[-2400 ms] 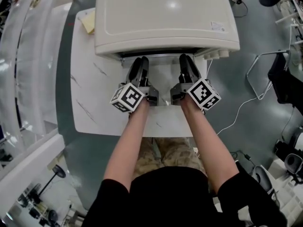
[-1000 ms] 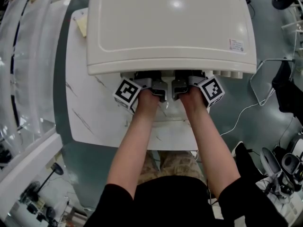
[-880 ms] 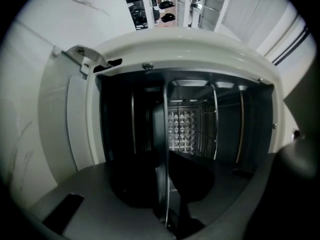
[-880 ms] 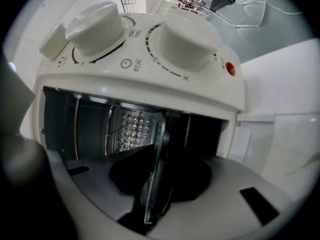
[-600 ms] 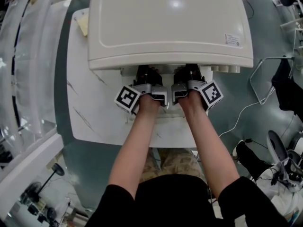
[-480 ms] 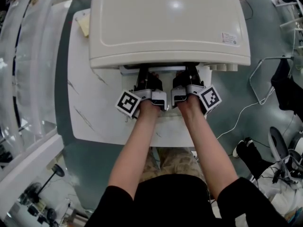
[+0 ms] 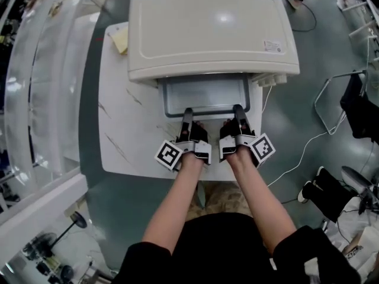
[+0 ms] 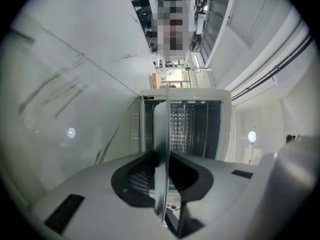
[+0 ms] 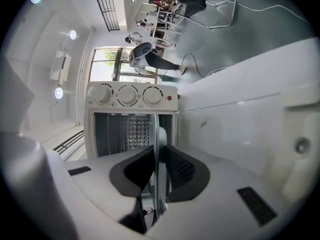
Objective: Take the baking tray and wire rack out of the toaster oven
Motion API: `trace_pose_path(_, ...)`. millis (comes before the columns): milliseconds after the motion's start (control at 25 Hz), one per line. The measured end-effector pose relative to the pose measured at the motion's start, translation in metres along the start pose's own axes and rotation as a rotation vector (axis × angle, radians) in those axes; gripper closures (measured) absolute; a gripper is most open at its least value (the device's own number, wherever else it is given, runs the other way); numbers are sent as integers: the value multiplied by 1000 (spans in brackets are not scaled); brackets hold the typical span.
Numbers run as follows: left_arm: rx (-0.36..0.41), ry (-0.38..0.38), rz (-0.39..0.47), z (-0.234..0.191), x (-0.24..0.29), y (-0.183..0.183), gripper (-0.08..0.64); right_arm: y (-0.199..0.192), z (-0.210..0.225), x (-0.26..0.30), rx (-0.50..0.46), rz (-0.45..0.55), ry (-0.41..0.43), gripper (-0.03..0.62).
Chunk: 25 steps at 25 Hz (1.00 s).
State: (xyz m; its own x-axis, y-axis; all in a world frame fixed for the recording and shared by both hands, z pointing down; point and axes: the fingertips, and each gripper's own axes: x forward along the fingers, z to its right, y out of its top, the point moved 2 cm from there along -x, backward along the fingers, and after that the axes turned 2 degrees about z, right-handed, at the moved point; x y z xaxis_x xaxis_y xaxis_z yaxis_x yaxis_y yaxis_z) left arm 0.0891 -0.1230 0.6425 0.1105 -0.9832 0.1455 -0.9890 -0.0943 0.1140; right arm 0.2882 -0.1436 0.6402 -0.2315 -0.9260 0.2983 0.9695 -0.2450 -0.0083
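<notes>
Clamped down narrow, my left gripper (image 7: 188, 113) pinches the thin near rim of the baking tray (image 7: 204, 96); in the left gripper view the rim runs edge-on between the two pads, which press on it from either side. Just beside it, my right gripper (image 7: 238, 111) has the same rim between its jaws, which have just been closing and now sit tight on the metal. Both grippers point at the open front of the toaster oven (image 7: 213, 31). The tray sticks partway out of that opening, and its far end is hidden under the oven's cream top in the head view. Three knobs (image 9: 127, 95) line the oven's front in the right gripper view. The oven stands on the white marbled table (image 7: 127, 138).
</notes>
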Motion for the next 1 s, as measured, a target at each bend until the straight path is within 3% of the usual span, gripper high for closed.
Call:
trace_pose_path(240,-10,27,-38,-6,-54,-13,476,-4,11,-53,-2,-6,-51,515)
trace_pose_path(640,-47,15,-166,9,-129,-11,477,-30,4,-125,-26,-6,-25,515)
trace_pose_path(1000,-22,28,-277,45,-192,105,476,-165,-13,-164,12,18,-46,514)
